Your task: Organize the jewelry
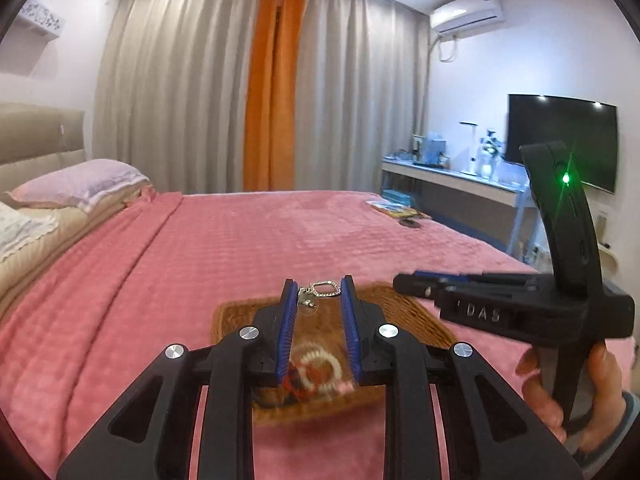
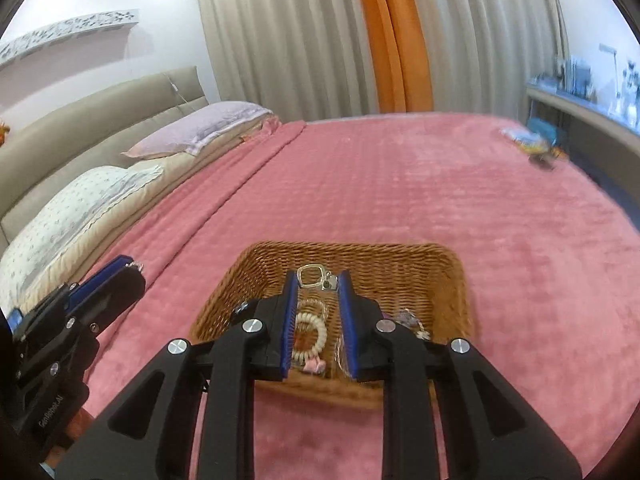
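Note:
A brown wicker basket [image 2: 424, 268] sits on the pink bedspread and holds several pieces of jewelry. In the right wrist view my right gripper [image 2: 318, 280] is partly closed above the basket, with a silver square-framed earring [image 2: 314, 276] between its fingertips. A white bead bracelet [image 2: 310, 338] and a silver chain [image 2: 408, 318] lie in the basket. In the left wrist view my left gripper [image 1: 319, 290] is partly closed above the basket [image 1: 404, 308], with a matching silver earring [image 1: 320, 289] between its tips. The bracelet [image 1: 320, 368] is blurred below.
The pink bedspread [image 2: 400, 184] covers a large bed. Pillows [image 2: 80, 216] and a beige headboard are at the left. A booklet and a dark object [image 2: 536, 148] lie at the far right corner. A desk and TV [image 1: 560, 140] stand by the right wall.

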Tool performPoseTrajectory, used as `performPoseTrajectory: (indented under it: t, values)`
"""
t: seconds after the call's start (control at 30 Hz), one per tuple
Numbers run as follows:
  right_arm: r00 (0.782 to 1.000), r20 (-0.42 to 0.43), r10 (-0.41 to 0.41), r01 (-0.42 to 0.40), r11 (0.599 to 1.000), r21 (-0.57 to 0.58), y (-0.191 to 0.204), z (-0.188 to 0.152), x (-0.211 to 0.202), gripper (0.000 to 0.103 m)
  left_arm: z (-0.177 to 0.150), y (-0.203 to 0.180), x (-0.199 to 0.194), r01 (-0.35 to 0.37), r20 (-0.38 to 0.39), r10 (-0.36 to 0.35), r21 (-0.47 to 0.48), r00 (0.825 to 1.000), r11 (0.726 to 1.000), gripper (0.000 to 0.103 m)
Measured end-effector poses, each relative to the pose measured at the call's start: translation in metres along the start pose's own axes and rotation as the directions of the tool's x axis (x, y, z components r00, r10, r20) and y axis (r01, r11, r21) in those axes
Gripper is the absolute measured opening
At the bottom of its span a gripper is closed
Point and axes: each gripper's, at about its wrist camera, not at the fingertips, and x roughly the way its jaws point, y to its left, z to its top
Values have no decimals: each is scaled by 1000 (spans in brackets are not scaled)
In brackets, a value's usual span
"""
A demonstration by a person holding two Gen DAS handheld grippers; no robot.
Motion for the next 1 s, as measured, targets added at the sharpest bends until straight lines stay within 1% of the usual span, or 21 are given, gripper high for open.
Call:
performPoseTrajectory:
  t: [0.03,0.07,0.13,0.2,0.23,0.33,0.43,0.53,0.57,0.63,0.67,0.7,0.73,0.8,0.83,0.87,0.93,0.97,1.0]
  values:
    - [1000,-16,4,-4,1000,11,-4,1,10,18,0,1,8,-5,-7,5,-6,1000,1000,21]
    - [999,-42,6,-5,1000,23,-10,3,24,18,-1,3,25,2,-26,-3,-20,1000,1000,21]
    - [996,-88,-10,13,999,30,-17,3,47,18,-6,8,45,14,-56,-16,-37,998,999,21]
    - [989,-144,-34,39,998,38,-26,1,71,18,-12,9,67,19,-98,-25,-55,995,998,21]
    - [985,-170,-32,41,998,48,-30,-2,81,18,-14,13,76,26,-114,-33,-65,993,998,21]
    - [971,-235,-37,54,996,67,-40,-8,105,18,-29,19,107,72,-205,-96,-123,974,990,21]
    - [960,-278,-42,68,994,87,-51,-14,120,18,-42,25,120,138,-260,-184,-188,948,972,21]
    - [956,-292,-37,72,991,112,-60,-15,125,19,-46,28,122,143,-274,-194,-197,942,970,21]
    - [956,-293,-23,63,990,127,-63,-15,125,19,-46,29,120,138,-272,-190,-197,943,971,22]
    - [956,-294,-5,51,988,148,-67,-14,121,25,-45,30,119,147,-270,-200,-202,942,968,30]
    - [958,-287,1,45,987,151,-67,-14,117,31,-44,30,116,148,-262,-200,-204,944,968,37]
    - [962,-274,-1,43,988,147,-66,-13,112,32,-43,29,112,149,-255,-199,-202,946,968,40]
    - [964,-265,-4,43,989,141,-65,-12,108,32,-42,28,107,150,-249,-197,-199,948,969,40]
    - [970,-244,5,29,990,136,-62,-9,95,32,-38,28,95,162,-235,-208,-199,950,966,46]
    - [973,-233,10,23,990,138,-60,-8,86,32,-35,27,86,158,-225,-200,-194,954,968,47]
    - [975,-220,15,17,990,140,-58,-6,77,32,-32,27,81,151,-218,-191,-188,957,971,48]
    - [985,-173,13,9,992,125,-50,-4,51,32,-25,23,62,135,-195,-166,-165,967,977,56]
    - [989,-146,4,11,994,107,-44,-4,38,34,-21,19,47,103,-178,-128,-141,976,985,65]
    - [995,-103,-13,21,997,78,-34,-6,18,43,-19,16,33,66,-156,-84,-118,984,991,74]
